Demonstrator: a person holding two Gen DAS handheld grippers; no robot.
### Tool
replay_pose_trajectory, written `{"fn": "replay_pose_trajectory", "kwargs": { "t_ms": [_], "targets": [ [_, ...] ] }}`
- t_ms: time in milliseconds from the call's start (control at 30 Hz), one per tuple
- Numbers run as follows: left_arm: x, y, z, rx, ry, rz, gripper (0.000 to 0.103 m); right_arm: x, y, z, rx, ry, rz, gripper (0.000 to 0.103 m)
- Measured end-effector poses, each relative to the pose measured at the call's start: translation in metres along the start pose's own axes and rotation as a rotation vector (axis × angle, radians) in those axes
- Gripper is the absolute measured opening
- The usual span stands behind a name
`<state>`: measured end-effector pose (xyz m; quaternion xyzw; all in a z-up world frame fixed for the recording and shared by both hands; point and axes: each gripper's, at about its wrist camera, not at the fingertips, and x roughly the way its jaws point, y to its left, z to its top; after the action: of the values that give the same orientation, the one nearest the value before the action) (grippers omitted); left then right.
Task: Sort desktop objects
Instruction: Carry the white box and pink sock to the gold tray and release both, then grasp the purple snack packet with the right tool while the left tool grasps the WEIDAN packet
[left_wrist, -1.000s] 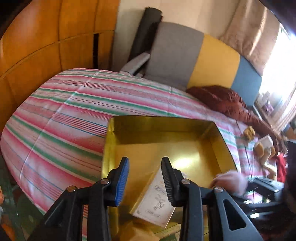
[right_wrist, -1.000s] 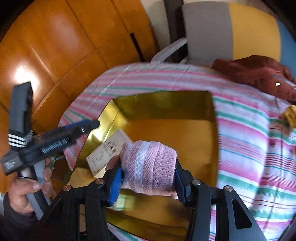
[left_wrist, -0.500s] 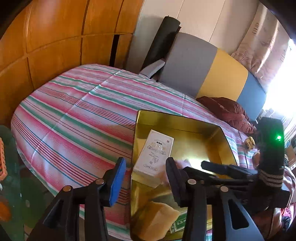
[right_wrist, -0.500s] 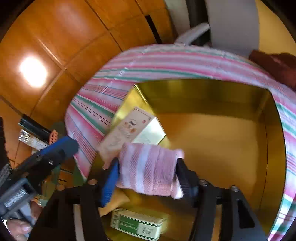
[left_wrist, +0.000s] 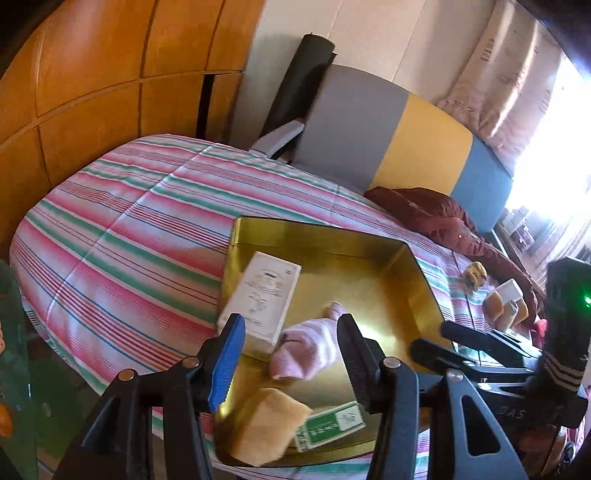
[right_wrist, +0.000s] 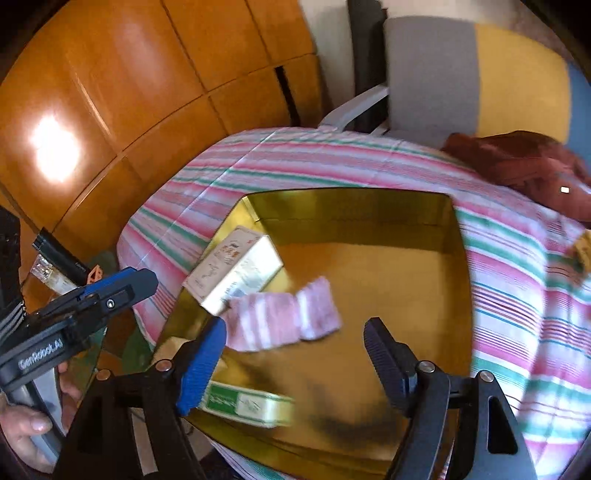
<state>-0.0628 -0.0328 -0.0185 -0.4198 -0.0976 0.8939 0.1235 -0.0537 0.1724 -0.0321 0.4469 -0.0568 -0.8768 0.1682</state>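
The shiny gold tray (right_wrist: 450, 221) sits on the striped bedspread (left_wrist: 129, 221). The soft pink rolled cloth (right_wrist: 280, 317), clamped a second ago, now lies loose in it beside the white box (right_wrist: 236, 266), just ahead of the opening right hand-held gripper (right_wrist: 295, 354). The left hand-held gripper (left_wrist: 291, 358) is opening, empty.

The pink cloth (right_wrist: 282, 319) ahead of the right gripper (right_wrist: 291, 354) was blurred — its stripes smeared. The green box (right_wrist: 243, 402) near the blue finger was blurry too, and its words could not be read. The left gripper's (left_wrist: 291, 354) finger hid part of the gold tray (left_wrist: 421, 280) — below it, the yellow lump (left_wrist: 266, 428) looked fuzzy.
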Motion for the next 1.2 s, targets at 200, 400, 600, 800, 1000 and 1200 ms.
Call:
{"fn": "replay_pose_trajectory", "kwargs": {
  "t_ms": [200, 400, 600, 800, 1000, 1200],
  "targets": [
    [0.007, -0.027, -0.007, 0.043, 0.033, -0.066, 0.052, -0.038, -0.047, -0.019, 0.081, -0.052, -0.069, 0.078],
    [0.015, -0.071, -0.018, 0.152, 0.073, -0.124, 0.052, -0.079, -0.102, -0.047, 0.178, -0.062, -0.159, 0.078],
    [0.023, -0.118, -0.032, 0.267, 0.123, -0.190, 0.053, -0.125, -0.174, -0.083, 0.302, -0.062, -0.298, 0.078],
    [0.025, -0.165, -0.049, 0.395, 0.147, -0.254, 0.053, -0.164, -0.251, -0.112, 0.401, -0.023, -0.413, 0.078],
    [0.028, -0.208, -0.069, 0.517, 0.180, -0.315, 0.053, -0.169, -0.307, -0.128, 0.444, 0.060, -0.467, 0.078],
    [0.035, -0.234, -0.084, 0.574, 0.228, -0.355, 0.053, -0.142, -0.334, -0.131, 0.417, 0.153, -0.464, 0.084]
  ]
}}
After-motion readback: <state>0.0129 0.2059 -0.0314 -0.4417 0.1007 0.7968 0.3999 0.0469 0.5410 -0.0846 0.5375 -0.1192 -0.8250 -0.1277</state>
